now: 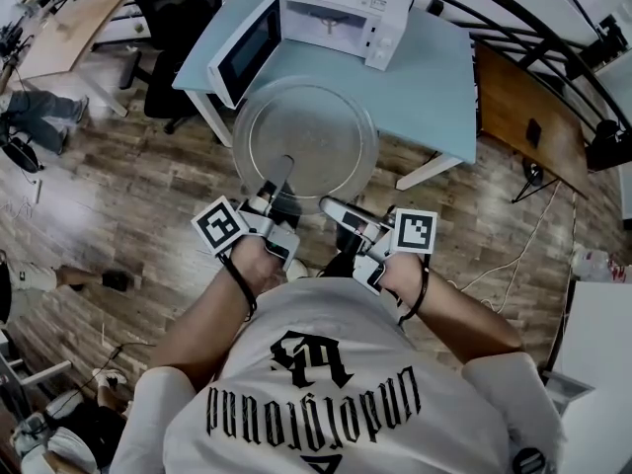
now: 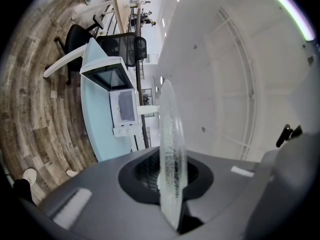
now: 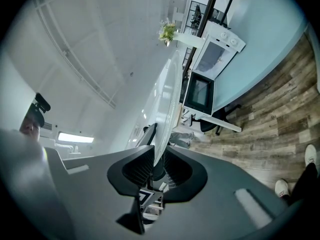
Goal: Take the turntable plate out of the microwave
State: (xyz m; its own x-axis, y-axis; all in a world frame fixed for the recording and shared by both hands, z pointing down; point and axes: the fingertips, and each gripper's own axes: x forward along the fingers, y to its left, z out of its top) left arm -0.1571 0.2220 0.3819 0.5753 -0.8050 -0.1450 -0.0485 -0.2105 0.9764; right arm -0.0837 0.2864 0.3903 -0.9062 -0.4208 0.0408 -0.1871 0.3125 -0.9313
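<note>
Turntable plate [image 1: 306,144] is hanging level over the wooden floor [image 1: 148,196], clear of the open microwave [image 1: 341,13] on the bench [image 1: 434,77]. Left tongs [image 1: 280,178] and right tongs [image 1: 333,208] are both clamping its near rim. Gripping smooth glass at one edge is likely risking slippage and shattering.

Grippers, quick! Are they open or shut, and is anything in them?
Left gripper: shut on the near rim of the glass turntable plate.
Right gripper: shut on the same plate's near rim.
</note>
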